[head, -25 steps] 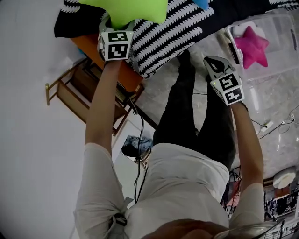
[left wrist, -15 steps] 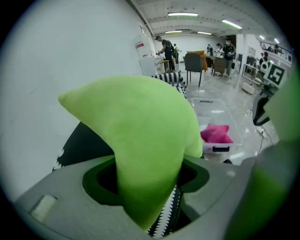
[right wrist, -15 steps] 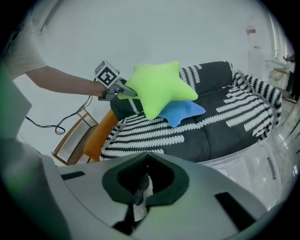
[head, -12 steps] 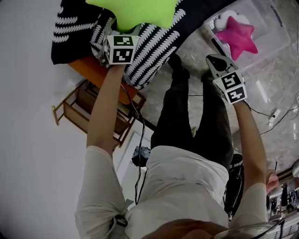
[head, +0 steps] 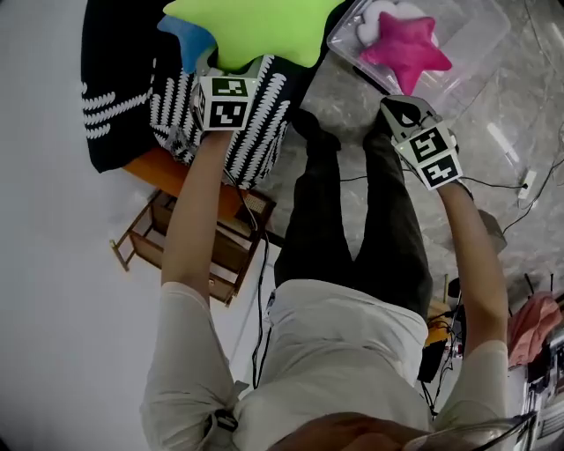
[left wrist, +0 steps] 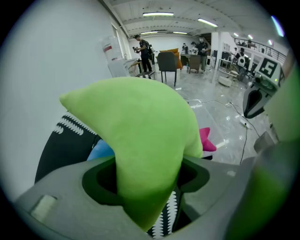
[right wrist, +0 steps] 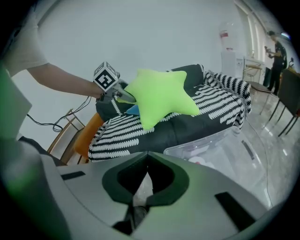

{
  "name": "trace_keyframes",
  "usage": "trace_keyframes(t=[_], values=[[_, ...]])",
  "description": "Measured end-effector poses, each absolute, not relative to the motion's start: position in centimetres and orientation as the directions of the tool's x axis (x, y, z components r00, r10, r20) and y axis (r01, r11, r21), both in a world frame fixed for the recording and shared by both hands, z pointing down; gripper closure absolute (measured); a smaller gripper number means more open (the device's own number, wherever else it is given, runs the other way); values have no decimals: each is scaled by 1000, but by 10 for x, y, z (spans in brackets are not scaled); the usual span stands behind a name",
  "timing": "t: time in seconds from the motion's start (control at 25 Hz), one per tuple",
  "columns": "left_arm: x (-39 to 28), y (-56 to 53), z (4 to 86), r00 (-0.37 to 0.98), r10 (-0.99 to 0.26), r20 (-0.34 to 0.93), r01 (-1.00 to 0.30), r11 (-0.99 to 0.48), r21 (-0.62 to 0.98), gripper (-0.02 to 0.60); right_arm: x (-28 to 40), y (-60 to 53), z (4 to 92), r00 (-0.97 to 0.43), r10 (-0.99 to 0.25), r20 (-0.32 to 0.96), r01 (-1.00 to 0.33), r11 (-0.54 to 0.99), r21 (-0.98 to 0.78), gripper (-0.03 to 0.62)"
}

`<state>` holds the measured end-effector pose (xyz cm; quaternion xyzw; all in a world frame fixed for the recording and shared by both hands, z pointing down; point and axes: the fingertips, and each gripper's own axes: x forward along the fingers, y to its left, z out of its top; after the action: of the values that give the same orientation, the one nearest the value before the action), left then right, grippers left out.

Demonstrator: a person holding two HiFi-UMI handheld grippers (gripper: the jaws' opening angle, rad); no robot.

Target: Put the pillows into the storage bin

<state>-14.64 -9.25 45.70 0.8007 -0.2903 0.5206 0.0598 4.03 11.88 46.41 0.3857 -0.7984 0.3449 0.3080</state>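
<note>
Lime-green pillow (head: 256, 31), pink pillow (head: 405, 48), and a black blanket (head: 115, 106) striped white.

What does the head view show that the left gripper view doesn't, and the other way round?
Only the head view shows the person's legs and the wooden rack. Only the left gripper view shows far-off people and ceiling lights. Both show the green star pillow clamped in the left gripper, and the pink star pillow.
</note>
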Motion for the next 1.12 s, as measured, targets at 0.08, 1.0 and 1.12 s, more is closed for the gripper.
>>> trace_keyframes(t=[0.08, 1.0, 1.12], values=[[-119, -88, 463, 299, -384, 874, -504, -841, -197, 268, 61, 127, 468, -503, -409, 762, -837, 449, -312, 589], [213, -21, 556, 349, -150, 925, -327, -945, -30, 268, 253, 188, 501, -404, -507, 762, -914, 195, -355, 589], [253, -16, 557, 363, -139, 921, -334, -943, -10, 260, 268, 189, 502, -403, -512, 758, -914, 185, -361, 589]])
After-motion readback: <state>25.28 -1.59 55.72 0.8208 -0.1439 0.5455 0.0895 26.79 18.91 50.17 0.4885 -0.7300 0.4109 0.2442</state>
